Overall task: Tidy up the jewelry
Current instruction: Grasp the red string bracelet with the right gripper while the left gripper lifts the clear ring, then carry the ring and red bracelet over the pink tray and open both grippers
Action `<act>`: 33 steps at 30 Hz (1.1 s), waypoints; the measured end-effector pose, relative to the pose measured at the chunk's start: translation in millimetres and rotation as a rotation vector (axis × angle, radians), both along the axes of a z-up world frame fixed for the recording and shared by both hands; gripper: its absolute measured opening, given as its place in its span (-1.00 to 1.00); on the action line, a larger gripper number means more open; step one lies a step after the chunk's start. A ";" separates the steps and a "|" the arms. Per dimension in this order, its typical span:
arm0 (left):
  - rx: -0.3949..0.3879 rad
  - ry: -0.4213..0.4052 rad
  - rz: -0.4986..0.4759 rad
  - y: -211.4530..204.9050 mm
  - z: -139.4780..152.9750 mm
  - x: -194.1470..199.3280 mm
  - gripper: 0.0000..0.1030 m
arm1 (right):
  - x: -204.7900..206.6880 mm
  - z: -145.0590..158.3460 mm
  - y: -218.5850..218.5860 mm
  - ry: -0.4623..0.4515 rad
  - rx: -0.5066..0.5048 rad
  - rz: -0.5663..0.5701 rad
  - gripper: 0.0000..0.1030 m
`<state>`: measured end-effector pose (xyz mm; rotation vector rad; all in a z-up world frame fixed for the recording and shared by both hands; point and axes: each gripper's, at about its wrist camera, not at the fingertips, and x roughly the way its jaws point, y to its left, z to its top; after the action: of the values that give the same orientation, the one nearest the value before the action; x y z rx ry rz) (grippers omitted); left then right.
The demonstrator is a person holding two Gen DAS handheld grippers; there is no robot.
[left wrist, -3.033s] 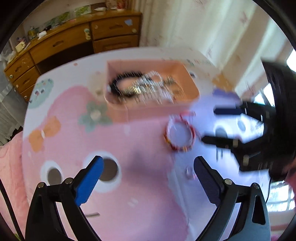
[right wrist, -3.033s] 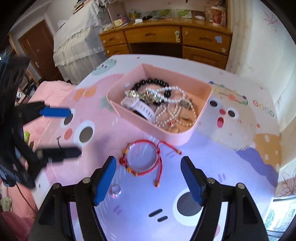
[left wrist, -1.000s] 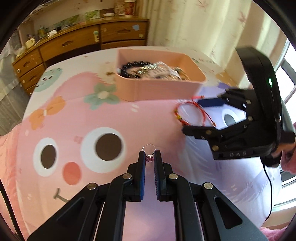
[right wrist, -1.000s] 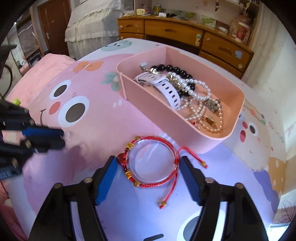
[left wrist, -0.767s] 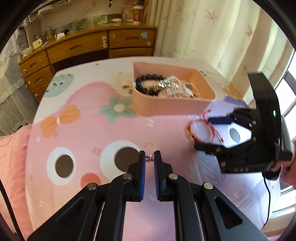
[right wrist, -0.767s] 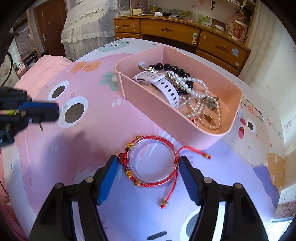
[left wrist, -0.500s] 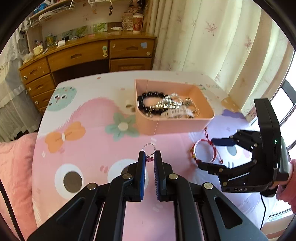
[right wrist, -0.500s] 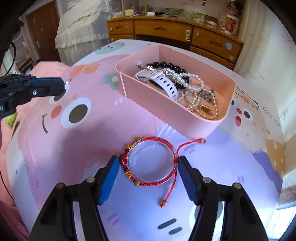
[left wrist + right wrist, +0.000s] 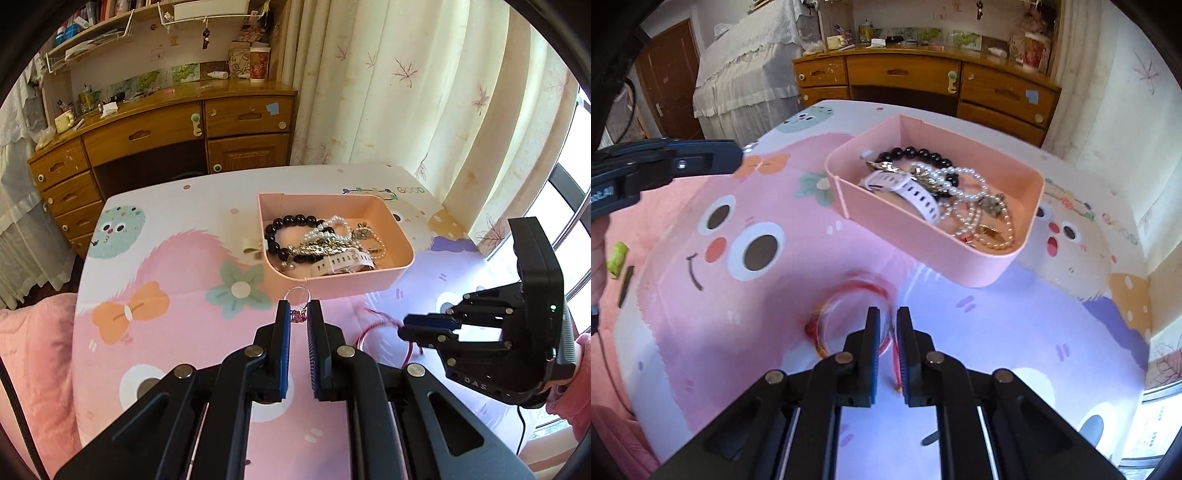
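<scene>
Ring [image 9: 296, 295], thin silver, pinched in left claw [image 9: 298, 317]; red bracelet [image 9: 849, 295], blurred, seemingly clamped in right claw [image 9: 887, 325].

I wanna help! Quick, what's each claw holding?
Left gripper: shut on the ring.
Right gripper: just closed on the red bracelet.

Past my table's cartoon cloth [image 9: 177, 266] I see a wooden dresser [image 9: 162, 140] against the wall, a red cup [image 9: 259, 63] on its top. Leaf-print curtains [image 9: 406, 96] hang right of the dresser, and a white-draped bed [image 9: 738, 77] stands to its left.
</scene>
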<state>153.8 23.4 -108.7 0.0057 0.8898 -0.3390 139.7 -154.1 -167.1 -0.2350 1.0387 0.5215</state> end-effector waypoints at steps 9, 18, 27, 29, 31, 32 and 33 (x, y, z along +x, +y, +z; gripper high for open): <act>0.018 0.019 0.013 4.3 -1.0 7.3 -0.87 | 4.9 -14.3 6.0 0.042 -0.065 -0.011 -0.83; 0.040 0.032 0.007 -2.3 7.0 20.6 -0.87 | 9.3 -20.5 14.0 0.108 -0.071 0.009 -0.82; 0.059 0.031 -0.024 -15.7 18.3 47.2 -0.87 | 7.1 -19.2 16.5 0.085 -0.066 0.019 -0.89; 0.053 0.017 -0.029 -20.3 22.4 56.5 -0.87 | 6.3 -10.3 14.9 0.063 -0.050 0.023 -0.89; 0.038 -0.001 -0.032 -25.1 28.6 67.1 -0.87 | 7.4 7.0 10.3 0.025 -0.025 0.013 -0.89; 0.024 -0.012 -0.037 -28.2 32.3 74.0 -0.87 | 9.6 17.4 7.7 0.009 -0.013 0.004 -0.89; 0.018 -0.019 -0.039 -30.5 34.4 78.8 -0.87 | 12.3 24.4 5.9 -0.011 -0.012 -0.002 -0.89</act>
<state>232.6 -7.2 -74.3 0.0435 0.8745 -0.3668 152.0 -148.2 -142.7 -0.2474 1.0320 0.5122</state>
